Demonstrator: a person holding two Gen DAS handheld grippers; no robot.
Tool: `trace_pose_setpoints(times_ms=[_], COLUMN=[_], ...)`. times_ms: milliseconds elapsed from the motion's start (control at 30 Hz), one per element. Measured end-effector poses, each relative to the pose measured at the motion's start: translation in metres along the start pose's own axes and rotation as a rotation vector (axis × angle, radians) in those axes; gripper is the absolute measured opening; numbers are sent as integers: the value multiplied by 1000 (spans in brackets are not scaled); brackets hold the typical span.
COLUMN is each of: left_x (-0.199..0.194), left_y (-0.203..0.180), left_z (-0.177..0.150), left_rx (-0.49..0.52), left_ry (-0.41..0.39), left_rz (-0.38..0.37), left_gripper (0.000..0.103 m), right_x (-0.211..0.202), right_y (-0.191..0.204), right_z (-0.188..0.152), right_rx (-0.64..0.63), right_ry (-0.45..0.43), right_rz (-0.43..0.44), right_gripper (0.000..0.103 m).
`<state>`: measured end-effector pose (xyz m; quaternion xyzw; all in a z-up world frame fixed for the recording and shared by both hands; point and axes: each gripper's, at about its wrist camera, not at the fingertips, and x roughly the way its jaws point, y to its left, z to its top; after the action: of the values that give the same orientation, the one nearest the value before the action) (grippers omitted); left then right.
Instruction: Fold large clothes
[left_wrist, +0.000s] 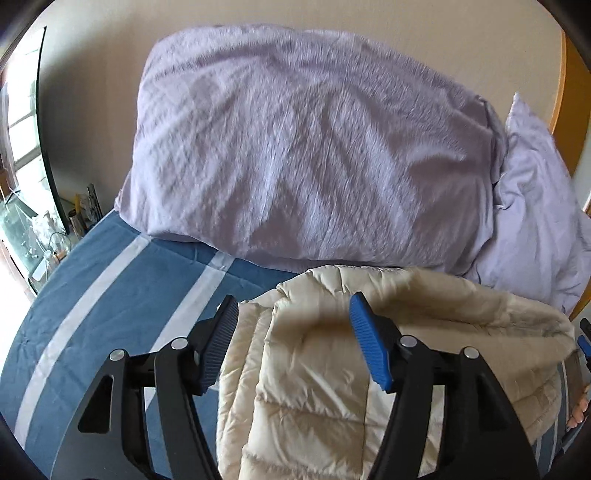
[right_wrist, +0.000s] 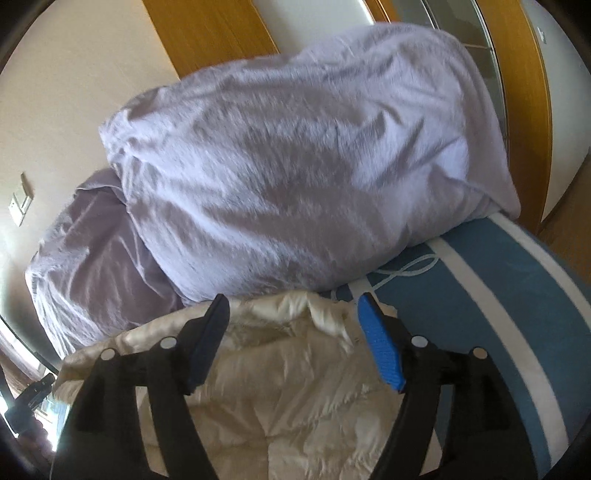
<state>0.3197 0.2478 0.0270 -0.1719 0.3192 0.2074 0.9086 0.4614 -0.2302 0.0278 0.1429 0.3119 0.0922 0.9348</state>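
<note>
A cream quilted puffer jacket (left_wrist: 325, 373) lies on the blue bed sheet with white stripes (left_wrist: 96, 288). My left gripper (left_wrist: 291, 314) hovers over the jacket's left edge with its jaws apart, and the blue pads (left_wrist: 369, 347) touch no cloth. In the right wrist view the same jacket (right_wrist: 280, 398) fills the lower middle, its upper edge bunched up. My right gripper (right_wrist: 291, 314) stands open above that edge, nothing pinched between its fingers. The right gripper's tip also shows at the far right of the left wrist view.
A big lilac duvet bundle (left_wrist: 314, 147) sits just beyond the jacket, with a lilac pillow (left_wrist: 539, 206) beside it. Wooden door frames (right_wrist: 207, 33) stand behind the bed. A cluttered shelf (left_wrist: 48, 236) and a window lie at the left. A white cord (right_wrist: 406, 273) rests on the sheet.
</note>
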Motion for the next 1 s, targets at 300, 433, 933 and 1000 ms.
trace_pose_setpoints(times_ms=[300, 433, 933, 1000], left_x=[-23, -16, 44, 51], left_y=[-5, -15, -53, -53], left_z=[-8, -15, -40, -43], left_rx=[27, 57, 189, 202], left_ry=[-23, -20, -24, -16], left_rz=[-11, -19, 100, 124], left_gripper=[76, 77, 77, 77], right_x=[-19, -7, 69, 75], right_y=[24, 33, 55, 52], right_z=[-7, -15, -49, -51], right_rx=[-87, -128, -386, -383], right_ry=[-9, 8, 55, 67], right_rz=[0, -17, -169, -181], right_gripper=[79, 79, 83, 83])
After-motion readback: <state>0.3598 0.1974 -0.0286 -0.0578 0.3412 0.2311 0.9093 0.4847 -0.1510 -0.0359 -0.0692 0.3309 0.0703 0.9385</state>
